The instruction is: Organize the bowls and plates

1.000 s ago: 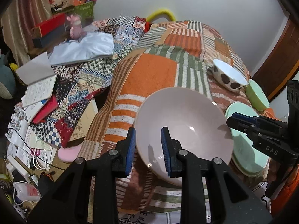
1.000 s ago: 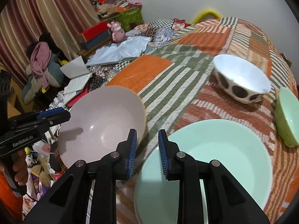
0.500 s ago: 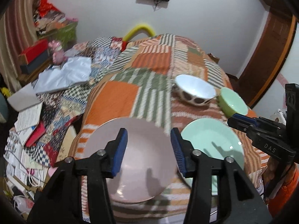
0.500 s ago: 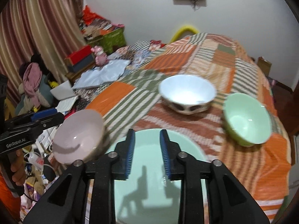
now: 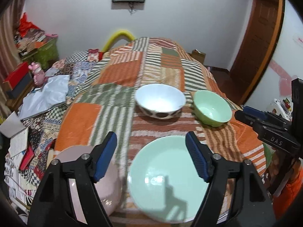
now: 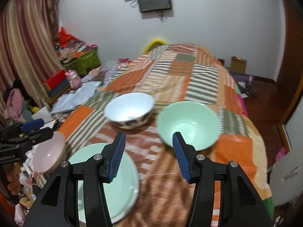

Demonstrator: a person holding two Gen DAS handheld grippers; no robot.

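On patchwork bedspread [image 5: 121, 71]: mint plate [image 5: 166, 181] beside pink bowl [image 5: 109, 181] at near edge, spotted white bowl [image 6: 130, 109] and green bowl [image 6: 187, 123] behind, evidently awaiting sorting; left gripper [image 5: 151, 157] and right gripper [image 6: 148, 155] opening, empty.

Left gripper [image 5: 151, 155] and right gripper [image 6: 148, 155] both angle downward, jaws opening (nothing between the pads).
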